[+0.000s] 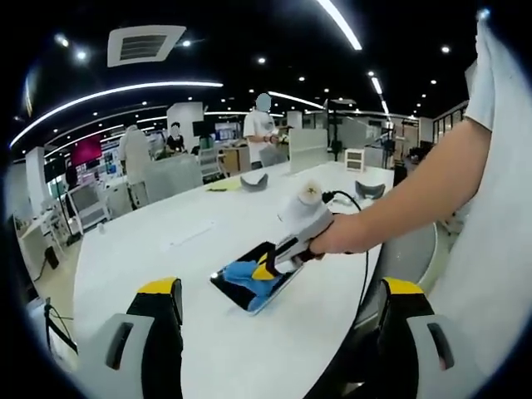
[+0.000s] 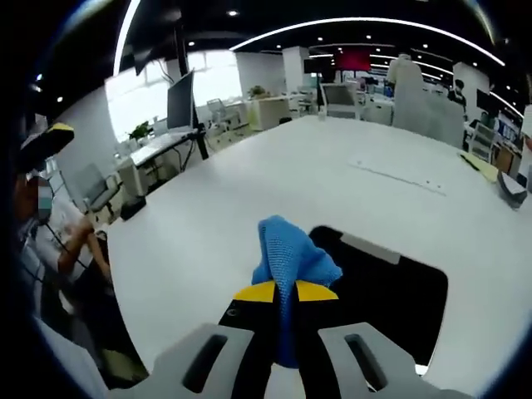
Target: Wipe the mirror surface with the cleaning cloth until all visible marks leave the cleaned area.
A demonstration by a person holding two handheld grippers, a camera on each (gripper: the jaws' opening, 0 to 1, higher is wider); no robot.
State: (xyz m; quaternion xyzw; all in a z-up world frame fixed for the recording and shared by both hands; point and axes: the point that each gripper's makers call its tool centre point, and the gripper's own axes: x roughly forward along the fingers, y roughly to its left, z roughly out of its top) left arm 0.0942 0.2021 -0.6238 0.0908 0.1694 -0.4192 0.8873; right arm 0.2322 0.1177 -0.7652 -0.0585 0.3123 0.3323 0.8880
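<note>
Because the cleaning cloth (image 2: 293,259) is soft, light and floppy, it bunches up above the yellow tips that pinch it, and it will drag and fold rather than slide flat unless pressed down with some care. The right tongs (image 2: 287,293) are closed narrow on the cloth's lower fold, the blue bundle standing up at 12 o'clock from the tips in the right gripper view. In the left gripper view the same right tongs (image 1: 268,270) come in from 3 o'clock in the person's hand (image 1: 337,241), holding the cloth (image 1: 248,277) down on the mirror (image 1: 249,287).

The mirror lies flat on the white table (image 1: 166,249), a thin dark rectangular pane, seen at about 5 o'clock from the cloth in the right gripper view (image 2: 391,291). It is probably stiff, smooth, light enough to skid on the table, and breakable at the edges (so a wipe with too much push could shove it rather than clean it). I cannot make out any marks on its surface at this size.

The left tongs (image 1: 278,309) stand wide apart and hold nothing, hovering short of the mirror. A sensible place for them would be the mirror's near edge or corner, to steady it while the cloth rubs; gripping the cloth higher would give a broader wiping pad.
</note>
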